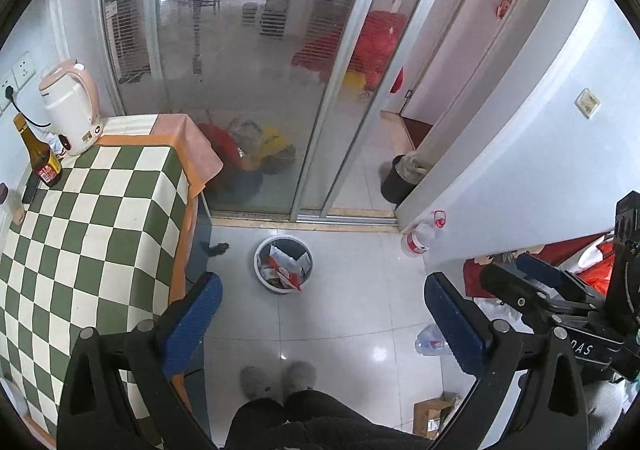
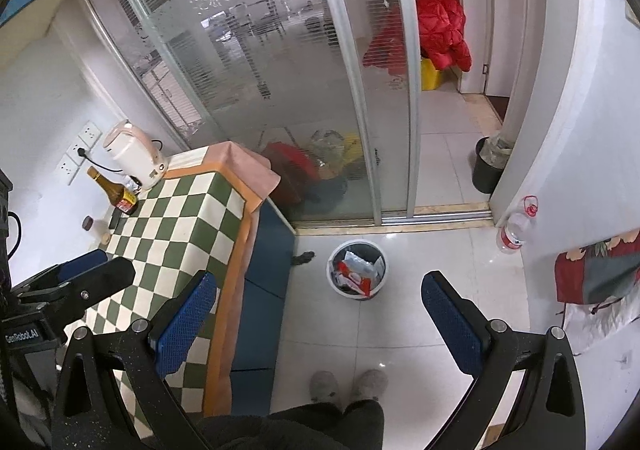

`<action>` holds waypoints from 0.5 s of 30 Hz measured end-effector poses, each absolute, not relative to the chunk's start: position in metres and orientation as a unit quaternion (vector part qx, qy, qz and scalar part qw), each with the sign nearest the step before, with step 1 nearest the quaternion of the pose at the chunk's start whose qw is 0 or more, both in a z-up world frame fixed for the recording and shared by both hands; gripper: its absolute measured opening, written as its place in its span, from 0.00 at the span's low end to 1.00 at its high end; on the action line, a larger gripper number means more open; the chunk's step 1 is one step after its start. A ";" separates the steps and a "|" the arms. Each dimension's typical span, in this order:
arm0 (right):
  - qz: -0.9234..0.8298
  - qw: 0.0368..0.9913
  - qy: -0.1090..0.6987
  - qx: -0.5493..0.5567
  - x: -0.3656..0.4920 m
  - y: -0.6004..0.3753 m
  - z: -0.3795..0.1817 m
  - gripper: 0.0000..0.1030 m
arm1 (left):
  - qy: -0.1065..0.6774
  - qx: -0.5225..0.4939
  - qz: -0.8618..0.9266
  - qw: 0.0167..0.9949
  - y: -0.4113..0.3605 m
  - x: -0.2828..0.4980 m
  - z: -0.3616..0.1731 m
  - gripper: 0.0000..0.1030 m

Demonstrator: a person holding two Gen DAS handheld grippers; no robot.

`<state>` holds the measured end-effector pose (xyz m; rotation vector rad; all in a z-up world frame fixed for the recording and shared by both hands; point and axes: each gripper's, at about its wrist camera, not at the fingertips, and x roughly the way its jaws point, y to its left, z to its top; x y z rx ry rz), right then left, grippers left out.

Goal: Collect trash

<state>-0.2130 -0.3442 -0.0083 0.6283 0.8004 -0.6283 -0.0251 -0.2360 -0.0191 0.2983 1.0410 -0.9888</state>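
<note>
Your left hand-held gripper and right hand-held gripper gape empty above your slippers; trash bin ahead, worktop left. Only the left view shows a cardboard box.

We hold our right tongs spread wide above the white tiled floor, nothing between the blue pads. Beyond them stands a round grey bin holding red-and-white wrappers, near the green-and-white checkered surface. Our left tongs hover over that surface.
</note>
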 end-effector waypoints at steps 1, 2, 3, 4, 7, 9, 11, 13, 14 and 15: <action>-0.291 0.827 0.379 0.298 -0.213 -0.344 -0.008 1.00 | 0.476 0.132 -0.450 0.744 -0.235 -0.025 -0.018 1.00; -0.287 0.827 0.381 0.299 -0.214 -0.343 -0.007 1.00 | 0.477 0.130 -0.450 0.744 -0.234 -0.024 -0.018 1.00; -0.287 0.827 0.381 0.299 -0.214 -0.343 -0.007 1.00 | 0.477 0.129 -0.450 0.744 -0.233 -0.024 -0.018 1.00; -0.284 0.827 0.382 0.300 -0.213 -0.344 -0.007 1.00 | 0.478 0.128 -0.448 0.744 -0.232 -0.023 -0.019 1.00; -0.280 0.826 0.384 0.302 -0.212 -0.344 -0.011 1.00 | 0.483 0.125 -0.447 0.743 -0.231 -0.022 -0.021 1.00; -0.276 0.825 0.388 0.305 -0.211 -0.348 -0.015 1.00 | 0.486 0.124 -0.447 0.741 -0.231 -0.023 -0.022 1.00; -0.275 0.825 0.388 0.306 -0.211 -0.349 -0.015 1.00 | 0.490 0.125 -0.446 0.739 -0.232 -0.023 -0.024 1.00; -0.273 0.824 0.391 0.308 -0.211 -0.351 -0.016 1.00 | 0.494 0.127 -0.445 0.736 -0.233 -0.023 -0.025 1.00; -0.272 0.823 0.392 0.308 -0.211 -0.352 -0.016 1.00 | 0.497 0.130 -0.443 0.735 -0.233 -0.023 -0.026 1.00; -0.270 0.822 0.394 0.310 -0.211 -0.355 -0.018 1.00 | 0.499 0.131 -0.443 0.733 -0.233 -0.024 -0.026 1.00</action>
